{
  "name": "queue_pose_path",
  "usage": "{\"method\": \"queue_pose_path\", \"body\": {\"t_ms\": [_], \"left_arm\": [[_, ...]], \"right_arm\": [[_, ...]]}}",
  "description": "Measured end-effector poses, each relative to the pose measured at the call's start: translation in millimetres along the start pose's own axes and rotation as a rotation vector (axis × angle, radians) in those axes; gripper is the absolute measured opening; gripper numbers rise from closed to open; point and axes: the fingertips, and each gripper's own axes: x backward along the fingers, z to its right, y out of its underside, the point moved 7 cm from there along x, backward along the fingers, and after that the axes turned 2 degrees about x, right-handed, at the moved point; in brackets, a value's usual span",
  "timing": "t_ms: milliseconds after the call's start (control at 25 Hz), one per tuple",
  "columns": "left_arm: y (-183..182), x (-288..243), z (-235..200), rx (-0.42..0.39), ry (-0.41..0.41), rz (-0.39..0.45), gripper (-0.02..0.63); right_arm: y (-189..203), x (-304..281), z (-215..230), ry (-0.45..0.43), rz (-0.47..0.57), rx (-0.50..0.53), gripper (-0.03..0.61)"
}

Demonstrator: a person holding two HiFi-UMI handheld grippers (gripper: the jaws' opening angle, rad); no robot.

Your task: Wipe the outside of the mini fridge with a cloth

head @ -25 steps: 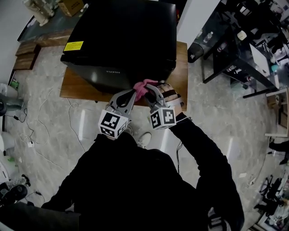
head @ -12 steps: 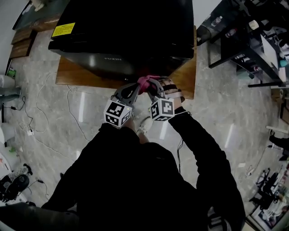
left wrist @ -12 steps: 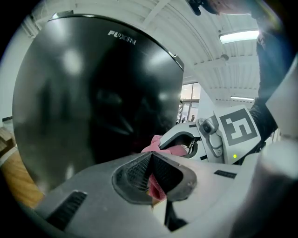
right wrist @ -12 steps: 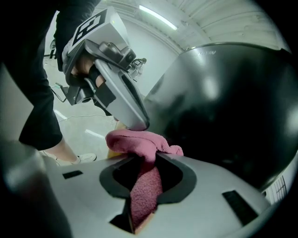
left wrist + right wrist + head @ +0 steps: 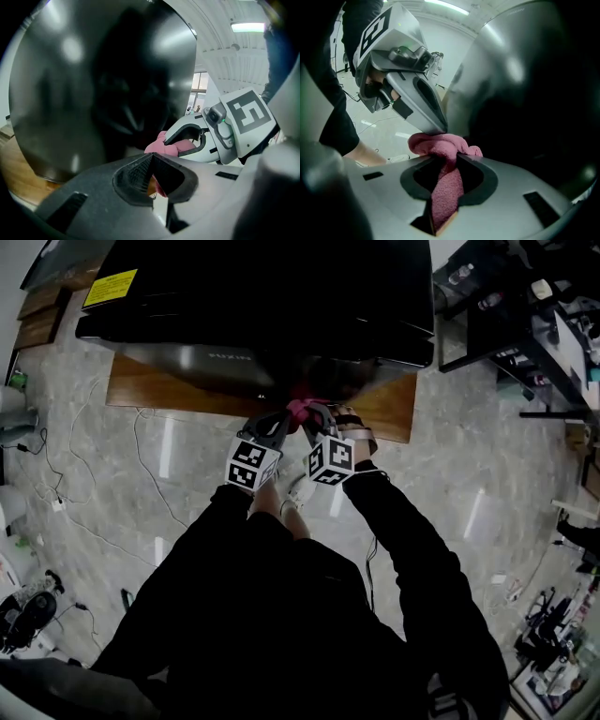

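My left fingers (image 5: 136, 172) are closed tip to tip with nothing I can see between them. Their point touches the top of the cloth (image 5: 443, 143) just to their right. My right fingers (image 5: 480, 183) are clamped on that cloth: a strip runs down between them and a bunched lump sticks out past the tips. The fridge (image 5: 520, 84) stands straight ahead of both pairs, its dark front very near the lump; I cannot tell whether cloth and front touch. I judge this to be the step of setting the cloth on the lower front. Next I should take the left fingers off the cloth, press the lump against the panel with the right, and sweep sideways with a firm grip so the cloth does not slip
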Motion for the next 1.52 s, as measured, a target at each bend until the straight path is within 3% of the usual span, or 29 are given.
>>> {"method": "queue_pose_path", "body": {"t_ms": [360,480,640,800,1160,1520], "left_arm": [[28.1,-10.8,-10.4,0.040,-0.025,-0.049,0.005],[16.0,2.6,-5.7,0.041,-0.037,-0.022,0.005],[-14.4,48.7,15.0,0.039,-0.036,0.052,0.005],[-62.2,111.3,31.2,-0.008,-0.053,0.141,0.005],[-153.6,243.9,-11.6,-0.138,-0.139,0.341,0.005],[-207.3,297.1,-91.7,-0.163,-0.099,0.462,0.005]], "right_arm": [[21.0,-38.1,-20.9,-0.096,-0.104,-0.102,0.092],[15.3,-22.6,-20.6,-0.116,-0.092,-0.139,0.094],[-13.0,34.2,-18.3,-0.076,-0.020,-0.155,0.095],[-64.0,97.6,-9.5,0.013,0.103,-0.187,0.097],[-224.2,156.4,24.4,0.222,0.329,-0.083,0.098],[-329.2,141.9,79.0,0.447,0.346,-0.047,0.100]]}}
